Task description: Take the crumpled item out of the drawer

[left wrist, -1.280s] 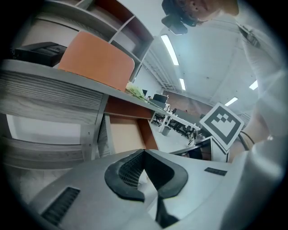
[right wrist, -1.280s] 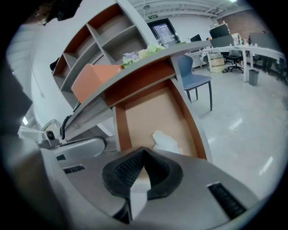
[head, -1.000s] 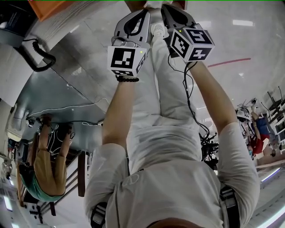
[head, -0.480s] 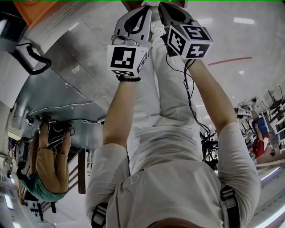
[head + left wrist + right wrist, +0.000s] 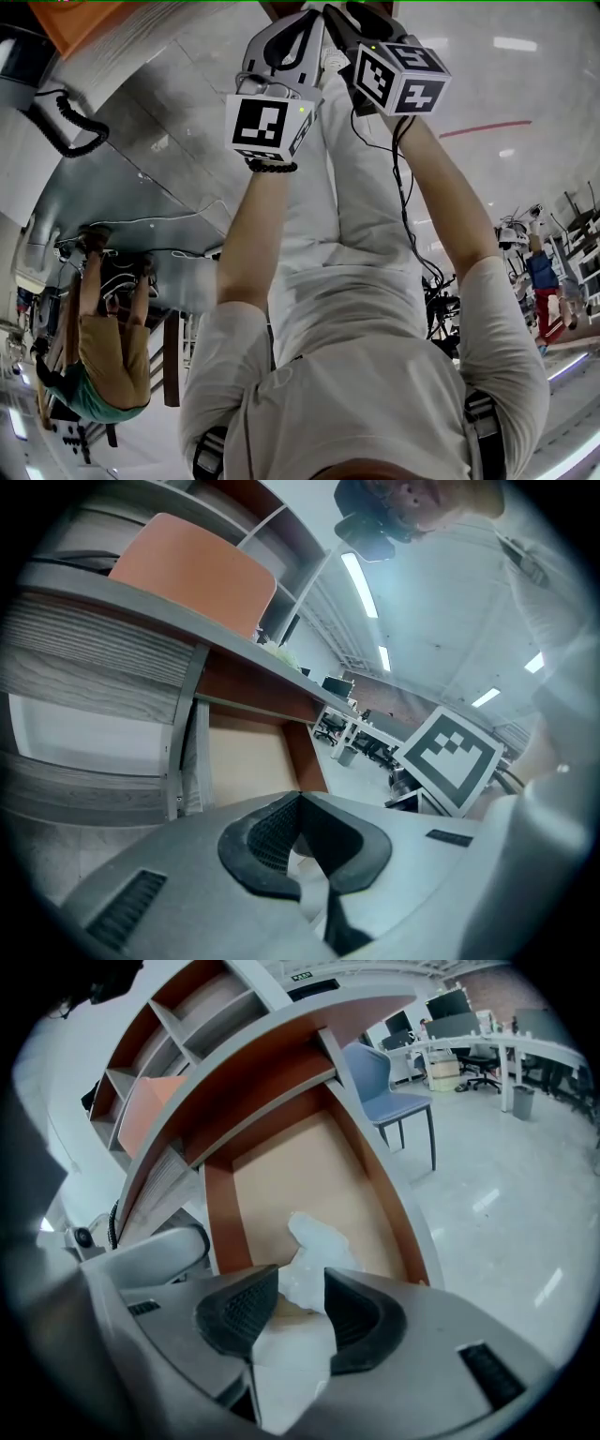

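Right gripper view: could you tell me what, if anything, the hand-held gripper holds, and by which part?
Nothing firmly: the right hand-held gripper is opening its jaws, the crumpled item loose between them by its near end.

The head camera looks steeply down the person's own torso and arms. Both tools sit at the far top edge, the left tool (image 5: 305,19) just beside the right tool (image 5: 345,14). The left gripper view's camera rides close behind that tool's jaws and tilts up past the drawer (image 5: 246,761) toward the ceiling, with the right tool's marker cube (image 5: 448,757) near on the right. The right gripper view's camera looks along its opening jaws, the crumpled item (image 5: 314,1241) between them, into the same drawer at close range.
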`<state>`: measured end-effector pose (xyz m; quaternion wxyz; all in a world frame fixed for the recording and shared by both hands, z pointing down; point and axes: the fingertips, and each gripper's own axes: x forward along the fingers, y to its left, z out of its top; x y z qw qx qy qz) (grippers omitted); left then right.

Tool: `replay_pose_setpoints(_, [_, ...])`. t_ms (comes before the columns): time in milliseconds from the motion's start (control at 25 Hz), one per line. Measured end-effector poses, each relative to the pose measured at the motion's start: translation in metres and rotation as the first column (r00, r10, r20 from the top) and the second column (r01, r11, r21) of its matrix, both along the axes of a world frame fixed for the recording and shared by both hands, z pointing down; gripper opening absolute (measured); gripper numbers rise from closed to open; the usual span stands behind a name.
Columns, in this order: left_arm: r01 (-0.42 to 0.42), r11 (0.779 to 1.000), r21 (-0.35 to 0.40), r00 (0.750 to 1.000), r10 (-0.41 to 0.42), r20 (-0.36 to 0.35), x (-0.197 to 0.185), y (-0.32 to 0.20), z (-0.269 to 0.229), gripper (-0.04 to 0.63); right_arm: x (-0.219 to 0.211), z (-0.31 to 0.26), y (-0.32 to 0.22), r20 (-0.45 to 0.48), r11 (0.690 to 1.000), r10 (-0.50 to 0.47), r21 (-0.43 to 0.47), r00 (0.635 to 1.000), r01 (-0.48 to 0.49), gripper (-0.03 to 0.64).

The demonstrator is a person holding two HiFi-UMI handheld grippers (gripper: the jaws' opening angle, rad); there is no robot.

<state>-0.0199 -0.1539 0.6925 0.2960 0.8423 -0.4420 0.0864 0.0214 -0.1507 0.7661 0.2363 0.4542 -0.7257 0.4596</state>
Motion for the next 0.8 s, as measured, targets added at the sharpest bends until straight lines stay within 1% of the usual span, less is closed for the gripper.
replay_pose_setpoints(240, [0.006,1.000,0.005,1.000,-0.006,-0.005,-0.002,0.000,-0.002,0.000,0.005,0.006,-0.008,-0.008,0.999,0.043,-0.016,0.999,-0.043,0.155])
replay_pose_setpoints(320, [0.010,1.000,0.002,1.000,-0.010,-0.007,-0.004,0.001,-0.001,-0.002,0.003,0.007,-0.009,-0.008,0.999,0.040,-0.021,0.999,-0.040,0.156])
replay_pose_setpoints(360, [0.011,1.000,0.001,1.000,-0.011,-0.008,-0.004,0.001,0.000,0.000,0.001,0.007,-0.008,-0.006,0.999,0.029,-0.024,1.000,-0.029,0.202])
replay_pose_setpoints(480, [0.015,1.000,-0.001,1.000,-0.015,-0.011,-0.005,0.000,0.000,0.000,-0.006,0.008,-0.009,-0.002,0.999,0.008,-0.034,1.000,-0.008,0.202])
replay_pose_setpoints(680, [0.012,1.000,-0.001,1.000,-0.012,-0.013,-0.004,-0.002,0.000,-0.001,-0.006,0.011,-0.015,-0.005,0.999,0.026,-0.035,1.000,-0.026,0.202])
replay_pose_setpoints(800, [0.015,1.000,-0.004,1.000,-0.015,-0.013,-0.007,-0.003,0.003,-0.001,-0.008,0.013,-0.016,-0.013,0.999,0.020,-0.030,1.000,-0.021,0.201])
